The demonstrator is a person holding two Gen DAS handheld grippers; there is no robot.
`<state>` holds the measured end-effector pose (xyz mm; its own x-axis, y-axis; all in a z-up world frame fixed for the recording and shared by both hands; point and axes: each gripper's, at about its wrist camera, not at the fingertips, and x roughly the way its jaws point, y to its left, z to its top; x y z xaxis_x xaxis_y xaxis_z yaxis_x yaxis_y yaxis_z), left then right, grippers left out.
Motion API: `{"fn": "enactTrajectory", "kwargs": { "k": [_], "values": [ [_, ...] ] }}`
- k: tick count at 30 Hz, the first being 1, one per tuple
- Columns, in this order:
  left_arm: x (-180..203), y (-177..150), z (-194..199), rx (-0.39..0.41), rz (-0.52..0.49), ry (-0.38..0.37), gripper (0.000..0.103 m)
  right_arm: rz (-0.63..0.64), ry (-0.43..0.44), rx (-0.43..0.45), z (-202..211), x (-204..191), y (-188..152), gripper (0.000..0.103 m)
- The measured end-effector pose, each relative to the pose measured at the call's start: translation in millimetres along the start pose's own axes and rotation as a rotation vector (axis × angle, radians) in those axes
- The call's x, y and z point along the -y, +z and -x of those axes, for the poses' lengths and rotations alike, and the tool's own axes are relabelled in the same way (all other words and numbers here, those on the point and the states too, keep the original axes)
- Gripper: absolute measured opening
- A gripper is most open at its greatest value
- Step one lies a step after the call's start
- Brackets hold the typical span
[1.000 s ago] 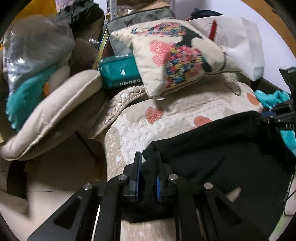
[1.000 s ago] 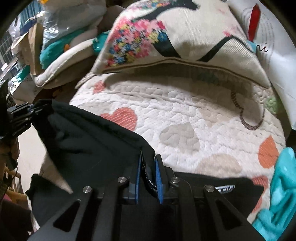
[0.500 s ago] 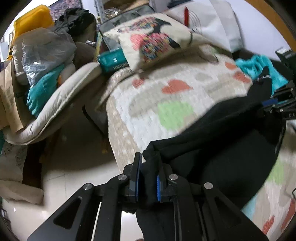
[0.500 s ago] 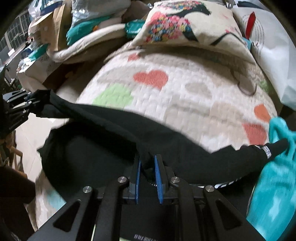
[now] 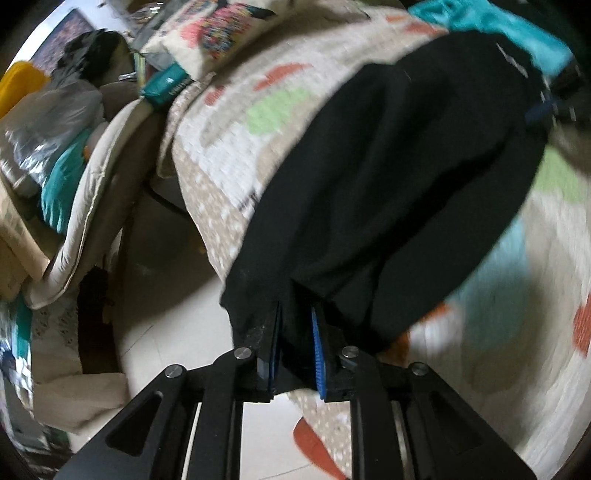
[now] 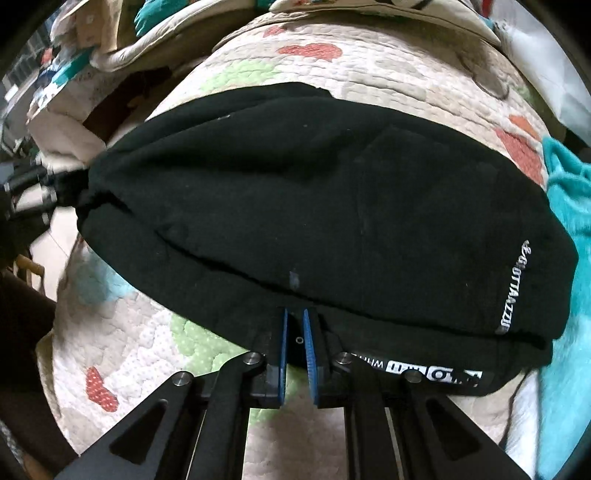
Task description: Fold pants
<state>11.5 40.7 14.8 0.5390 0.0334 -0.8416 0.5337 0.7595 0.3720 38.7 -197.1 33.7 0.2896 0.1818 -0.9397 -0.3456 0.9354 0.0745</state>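
Observation:
Black pants (image 6: 295, 184) lie doubled over on the heart-patterned quilt (image 6: 369, 74), white lettering along their right edge. My right gripper (image 6: 294, 312) pinches the near edge of the top layer, its jaws closing on the cloth. My left gripper (image 5: 295, 306) holds the other end of the pants (image 5: 388, 166) near the bed's side edge; its jaws are opening slightly with black cloth still filling the gap. Each wrist view shows the other gripper small at the far end of the cloth: the left gripper (image 6: 40, 184) and the right gripper (image 5: 546, 107).
A teal garment (image 6: 565, 206) lies on the quilt right beside the pants. A patterned pillow (image 5: 221, 29) sits at the head of the bed. Left of the bed are a cushioned seat (image 5: 99, 192) piled with bags and pale floor (image 5: 166, 295).
Both grippers carried the held edge back toward the near side and downward, laying the lifted layer flat over the lower one. The left gripper rolled, tilting its view.

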Motion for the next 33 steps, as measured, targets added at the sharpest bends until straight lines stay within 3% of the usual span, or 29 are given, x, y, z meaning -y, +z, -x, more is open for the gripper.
{"fn": "enactTrajectory", "kwargs": {
  "k": [4, 7, 12, 14, 16, 18, 21, 23, 27, 31, 33],
  "values": [
    [6.7, -12.8, 3.9, -0.009, -0.076, 0.021, 0.018, 0.011, -0.01, -0.027, 0.5, -1.9, -2.1, 0.01],
    [-14.0, -21.3, 17.2, -0.003, -0.015, -0.02, 0.02, 0.007, -0.018, -0.017, 9.1, -3.0, -3.5, 0.01],
    [-78.0, -31.2, 54.4, 0.079, 0.212, -0.021, 0.022, 0.041, 0.016, 0.08, 35.5, -15.3, -4.1, 0.012],
    [-110.0, -28.1, 65.4, 0.122, 0.351, 0.012, 0.027, 0.063, 0.039, 0.113, 41.5, -26.0, 2.0, 0.017],
    [-136.2, -21.1, 69.9, 0.162, 0.481, 0.036, 0.037, 0.089, 0.047, 0.136, 43.3, -44.0, 9.3, 0.035],
    [-159.9, -14.6, 69.9, 0.194, 0.628, 0.044, 0.043, 0.114, 0.055, 0.152, 39.1, -68.0, 19.1, 0.038],
    [-180.3, -14.7, 62.4, 0.248, 0.771, -0.003, 0.043, 0.154, 0.083, 0.166, 32.5, -99.1, 32.3, 0.038],
    [-180.7, -18.9, 56.5, 0.268, 0.814, -0.029, 0.043, 0.201, 0.102, 0.176, 24.8, -122.2, 43.3, 0.038],
    [-190.0, -31.3, 38.0, 0.218, 0.928, -0.078, 0.043, 0.309, 0.139, 0.188, 3.6, -176.1, 63.7, 0.038],
    [-210.1, -46.8, 33.8, 0.254, 1.102, -0.182, 0.043, 0.408, 0.124, 0.188, -25.1, -218.8, 82.9, 0.038],
    [-217.8, -50.1, 32.6, 0.26, 1.16, -0.206, 0.043, 0.413, 0.134, 0.136, -40.7, -226.7, 87.9, 0.035]
  ]
}}
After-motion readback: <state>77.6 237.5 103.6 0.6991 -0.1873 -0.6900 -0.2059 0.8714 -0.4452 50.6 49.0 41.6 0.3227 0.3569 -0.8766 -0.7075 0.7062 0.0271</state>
